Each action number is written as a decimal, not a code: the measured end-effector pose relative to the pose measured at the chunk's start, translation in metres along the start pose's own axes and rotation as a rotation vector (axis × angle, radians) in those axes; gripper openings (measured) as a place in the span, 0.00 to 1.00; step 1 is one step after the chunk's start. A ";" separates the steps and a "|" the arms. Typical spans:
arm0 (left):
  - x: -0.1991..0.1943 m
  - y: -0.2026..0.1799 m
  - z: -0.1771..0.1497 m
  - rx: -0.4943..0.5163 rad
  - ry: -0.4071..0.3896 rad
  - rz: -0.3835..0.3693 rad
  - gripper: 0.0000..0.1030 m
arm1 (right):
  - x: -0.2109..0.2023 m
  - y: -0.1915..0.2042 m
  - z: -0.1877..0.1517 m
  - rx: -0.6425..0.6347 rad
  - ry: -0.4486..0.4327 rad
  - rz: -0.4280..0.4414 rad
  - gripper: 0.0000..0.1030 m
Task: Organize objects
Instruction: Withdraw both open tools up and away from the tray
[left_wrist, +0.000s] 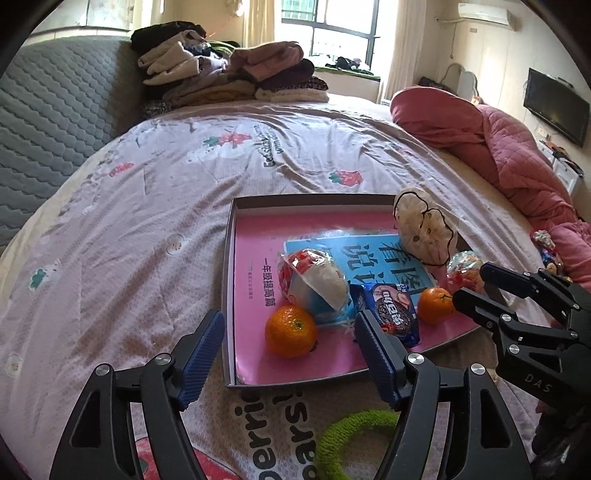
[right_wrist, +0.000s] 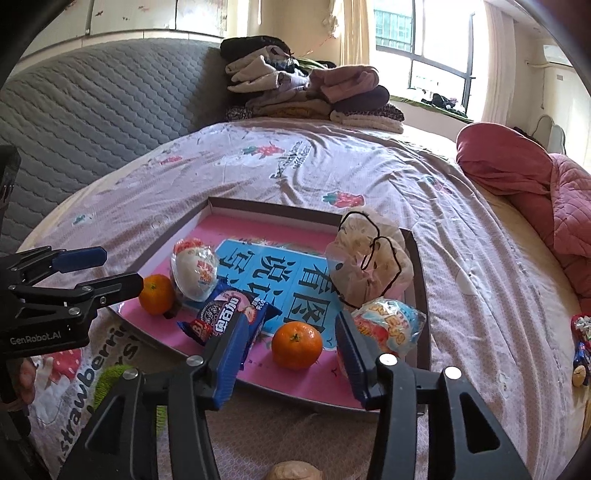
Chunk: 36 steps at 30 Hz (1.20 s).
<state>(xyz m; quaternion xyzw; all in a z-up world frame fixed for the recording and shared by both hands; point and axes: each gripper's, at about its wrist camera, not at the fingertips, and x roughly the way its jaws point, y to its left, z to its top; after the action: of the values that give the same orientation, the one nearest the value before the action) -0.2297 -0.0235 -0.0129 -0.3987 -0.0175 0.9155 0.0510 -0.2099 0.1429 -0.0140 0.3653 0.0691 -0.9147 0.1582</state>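
- While both grippers hover over the near edge of the bed (left_wrist: 147, 229), a shallow tray (left_wrist: 231, 258) with a pink floor sits on the strawberry-print quilt, its near edge toward them.
- Left gripper (left_wrist: 290, 354): fingers wide apart, gripping nothing, poised above the tray's near left corner; one blue pad (left_wrist: 201, 354) hangs outside the tray wall.
- Right gripper (right_wrist: 284, 354): fingers also spread, nothing between them, above the tray's near edge.
- One orange (left_wrist: 291, 331) lies near the tray's near left corner; a second orange (right_wrist: 296, 345) lies further along the near edge, framed between the right gripper's fingers.
- A blue biscuit packet (right_wrist: 236, 314) lies between the two oranges, its near end hidden behind the right gripper's left finger.
- A red-and-white wrapped bun (left_wrist: 317, 284) rests just behind the first orange, on a blue book cover (left_wrist: 373, 254) whose title is partly covered.
- A pale pouch (right_wrist: 369, 266) with a dark cord stands by the tray's far right corner.
- A colourful wrapped snack (right_wrist: 388, 326) lies at the near right corner, partly behind a finger.
- A green fuzzy ring (left_wrist: 351, 446) lies on the quilt outside the near edge, cut off by the gripper body.
- Folded clothes (right_wrist: 306, 88) pile up at the bed's far edge; small wrapped items (right_wrist: 581, 343) at the right edge are too cropped to identify.
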 end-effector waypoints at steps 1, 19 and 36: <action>-0.002 0.000 0.000 0.001 -0.001 -0.003 0.72 | -0.002 -0.001 0.000 0.002 -0.003 0.003 0.50; -0.055 -0.006 0.003 -0.028 -0.130 0.049 0.72 | -0.048 -0.005 0.006 0.018 -0.131 -0.018 0.52; -0.112 -0.013 -0.010 -0.017 -0.295 0.108 0.72 | -0.122 0.004 -0.002 0.003 -0.379 0.006 0.57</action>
<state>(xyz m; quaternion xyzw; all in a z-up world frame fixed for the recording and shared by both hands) -0.1457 -0.0231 0.0633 -0.2608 -0.0112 0.9653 -0.0050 -0.1240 0.1691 0.0684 0.1871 0.0354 -0.9668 0.1706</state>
